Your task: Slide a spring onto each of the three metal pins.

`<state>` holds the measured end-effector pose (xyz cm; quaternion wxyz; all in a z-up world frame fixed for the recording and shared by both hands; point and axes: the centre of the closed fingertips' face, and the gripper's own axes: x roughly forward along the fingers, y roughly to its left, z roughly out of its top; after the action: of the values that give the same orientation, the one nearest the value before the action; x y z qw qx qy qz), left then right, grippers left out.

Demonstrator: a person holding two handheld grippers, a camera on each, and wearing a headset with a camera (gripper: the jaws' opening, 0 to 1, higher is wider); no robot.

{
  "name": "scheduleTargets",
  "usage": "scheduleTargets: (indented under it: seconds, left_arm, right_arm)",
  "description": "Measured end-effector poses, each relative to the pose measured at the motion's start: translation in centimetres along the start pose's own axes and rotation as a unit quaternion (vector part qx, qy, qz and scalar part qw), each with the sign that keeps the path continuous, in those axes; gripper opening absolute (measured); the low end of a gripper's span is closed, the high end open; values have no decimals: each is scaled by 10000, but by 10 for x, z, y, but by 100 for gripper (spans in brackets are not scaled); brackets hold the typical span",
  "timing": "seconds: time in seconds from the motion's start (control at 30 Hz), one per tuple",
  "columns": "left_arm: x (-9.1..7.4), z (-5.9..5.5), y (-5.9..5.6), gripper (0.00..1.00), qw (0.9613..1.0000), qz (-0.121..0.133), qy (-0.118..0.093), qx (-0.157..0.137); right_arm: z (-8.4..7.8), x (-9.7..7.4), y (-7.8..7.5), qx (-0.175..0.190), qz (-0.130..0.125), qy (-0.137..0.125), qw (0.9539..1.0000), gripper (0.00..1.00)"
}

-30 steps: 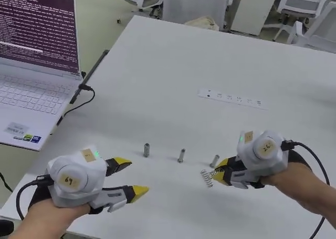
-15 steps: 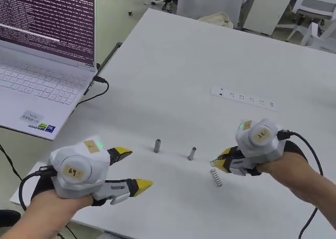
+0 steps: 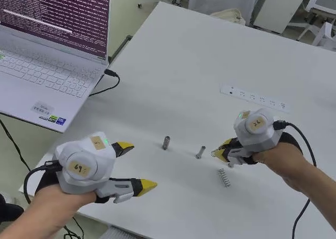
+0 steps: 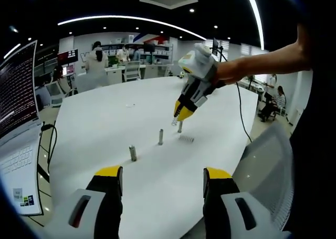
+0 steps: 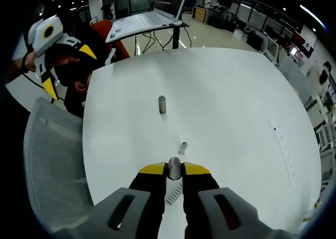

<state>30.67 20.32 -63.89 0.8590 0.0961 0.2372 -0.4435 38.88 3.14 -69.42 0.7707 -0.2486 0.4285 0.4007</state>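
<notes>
"While the right gripper (image 5: 174, 170) was pinching that spring (image 5: 174, 167) between its narrowed jaws, where did the pins stand?"

"They stood in a row on the white table (image 3: 173, 76). The farthest pin (image 3: 166, 142) looked ribbed, as if it wore a spring. The middle pin (image 3: 200, 152) was bare, just ahead of the jaw tips. The third pin (image 4: 179, 126) sat close under the gripper, and a loose spring (image 3: 224, 177) lay flat nearby."

"And the left gripper (image 3: 135, 165)?"

"It was spread wide, holding nothing, near the table's edge and well apart from the pins."

"How would you have done the step well?"

"I'd have tipped the wrist until the spring's bore stood upright over a bare pin's tip. Then I'd have lowered it straight and eased the grip only once the coils had caught. A slanted approach would likely have snagged the spring or toppled the pin."
</notes>
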Motion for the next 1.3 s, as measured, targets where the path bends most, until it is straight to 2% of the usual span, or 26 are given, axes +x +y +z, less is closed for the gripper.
scheduleTargets:
  seconds: [0.27,0.63,1.3]
  left_arm:
    - [0,-3,3,60,10000,24,67,7]
    - [-4,-8,11,59,9998,122,108,-100]
    - [-4,-8,14,59,9996,147,100,-213]
  right_arm:
    - [6,13,-7,1,54,44,10000,8]
    - [9,26,-15,-268,84,217,9994,8]
    - [12,37,-14,-466,253,376,9979,9]
